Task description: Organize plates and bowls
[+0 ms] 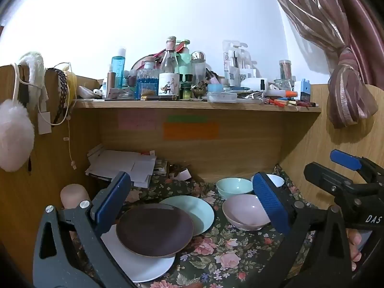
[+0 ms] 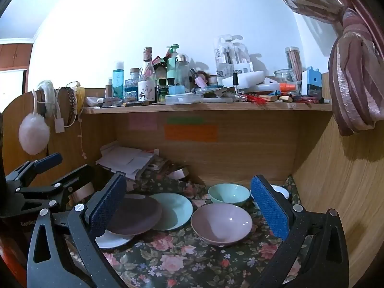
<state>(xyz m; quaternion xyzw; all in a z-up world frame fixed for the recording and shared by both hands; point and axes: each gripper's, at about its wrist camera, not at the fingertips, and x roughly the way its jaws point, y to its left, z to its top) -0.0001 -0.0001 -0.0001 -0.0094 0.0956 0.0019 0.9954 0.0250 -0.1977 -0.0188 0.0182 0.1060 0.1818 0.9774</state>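
On the floral cloth (image 1: 216,259) a brown plate (image 1: 153,230) lies over a white plate (image 1: 153,268) and overlaps a pale green plate (image 1: 199,208). To their right stand a pink bowl (image 1: 244,212), a green bowl (image 1: 231,186) and a white bowl (image 1: 276,180) behind it. My left gripper (image 1: 192,204) hangs open above the plates, holding nothing. My right gripper (image 2: 189,206) is open too, over the pink bowl (image 2: 222,223) and green plate (image 2: 175,210), with the brown plate (image 2: 134,214) and green bowl (image 2: 229,193) nearby. In each wrist view the other gripper shows at the edge.
Wooden desk walls (image 1: 324,148) close in the back and both sides. A shelf (image 1: 192,104) above is crowded with bottles and jars. Papers (image 1: 124,165) are piled at the back left. A curtain (image 1: 348,91) hangs at the right.
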